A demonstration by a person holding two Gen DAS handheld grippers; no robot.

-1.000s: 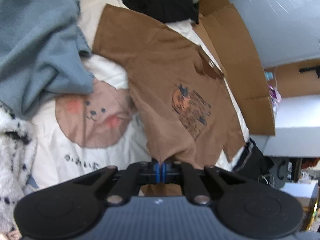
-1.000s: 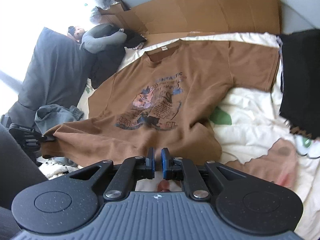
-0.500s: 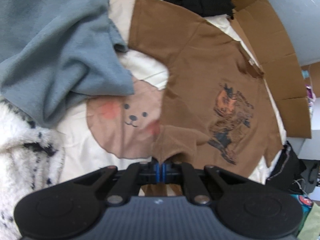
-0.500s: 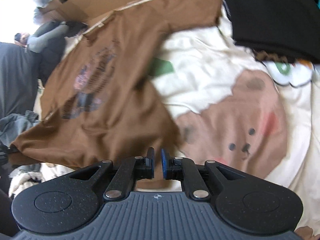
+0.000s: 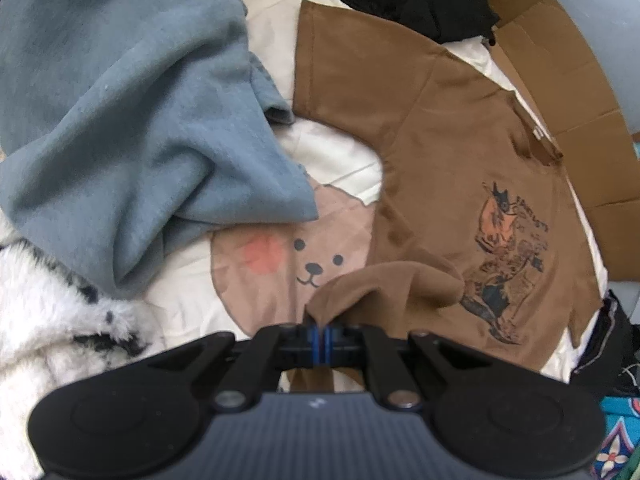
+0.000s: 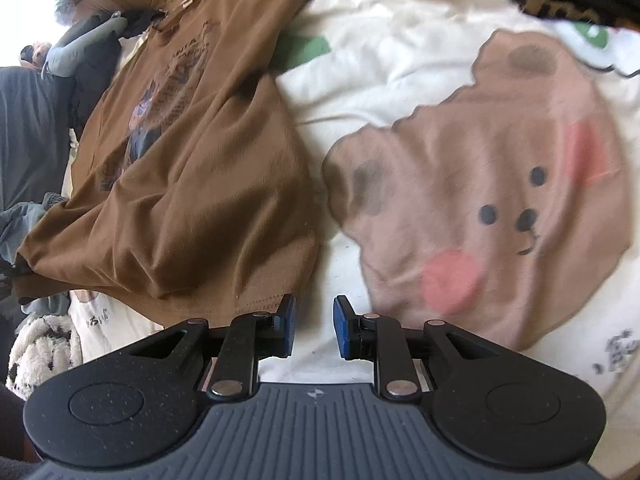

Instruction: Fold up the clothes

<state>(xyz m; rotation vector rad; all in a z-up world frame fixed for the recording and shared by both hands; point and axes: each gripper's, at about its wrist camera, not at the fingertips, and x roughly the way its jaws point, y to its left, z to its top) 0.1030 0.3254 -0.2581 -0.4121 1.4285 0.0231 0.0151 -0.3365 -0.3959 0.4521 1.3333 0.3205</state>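
left wrist view: left gripper jaws pinched on a hem corner of the brown t-shirt, lifting it, likely to square the shirt up. shirt lies print-up on the bear bedsheet. right gripper jaws apart, empty, beside the hem.

- A cream bedspread with a printed pink-brown bear face covers the work surface; the same bear face fills the right wrist view.
- Flattened brown cardboard sheets lie along the far edge, against a pale grey wall.
- A fluffy white, black-spotted blanket lies at the near left.
- A dark grey cushion or seat back stands at the left of the right wrist view.
- Strong white daylight blows out the upper left corner there.
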